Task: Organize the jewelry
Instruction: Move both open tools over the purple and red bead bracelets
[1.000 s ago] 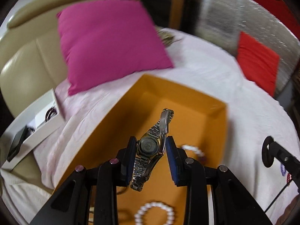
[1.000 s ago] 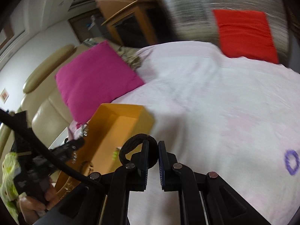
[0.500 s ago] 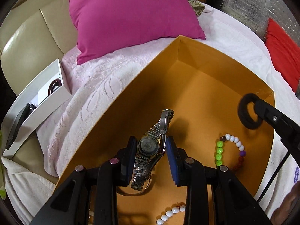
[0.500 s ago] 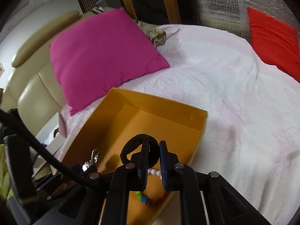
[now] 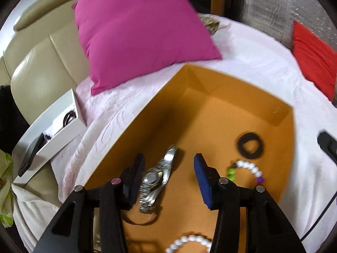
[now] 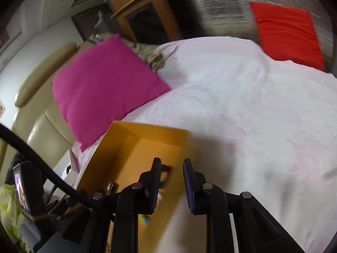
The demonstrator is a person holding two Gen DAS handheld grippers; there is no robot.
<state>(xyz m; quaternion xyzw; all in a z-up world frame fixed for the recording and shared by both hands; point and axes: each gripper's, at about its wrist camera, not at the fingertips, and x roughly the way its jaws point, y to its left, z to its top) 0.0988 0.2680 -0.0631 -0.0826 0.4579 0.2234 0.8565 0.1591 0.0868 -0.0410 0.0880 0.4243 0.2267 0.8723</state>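
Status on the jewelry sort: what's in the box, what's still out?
Done: black ring, white bead bracelet and another bead strand lie in the orange box. In hand: nothing gripped; left tool is opening around the watch, right tool opening, empty. Left: items in the white box beside it.

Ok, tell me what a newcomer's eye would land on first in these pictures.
First the magenta pillow, propped against the beige sofa behind the bed. Next the open orange box on the pale bedspread, holding a silver watch, a black hair tie and beaded bracelets. The left hand-held gripper hangs over the watch, jaws opening and clear of it.
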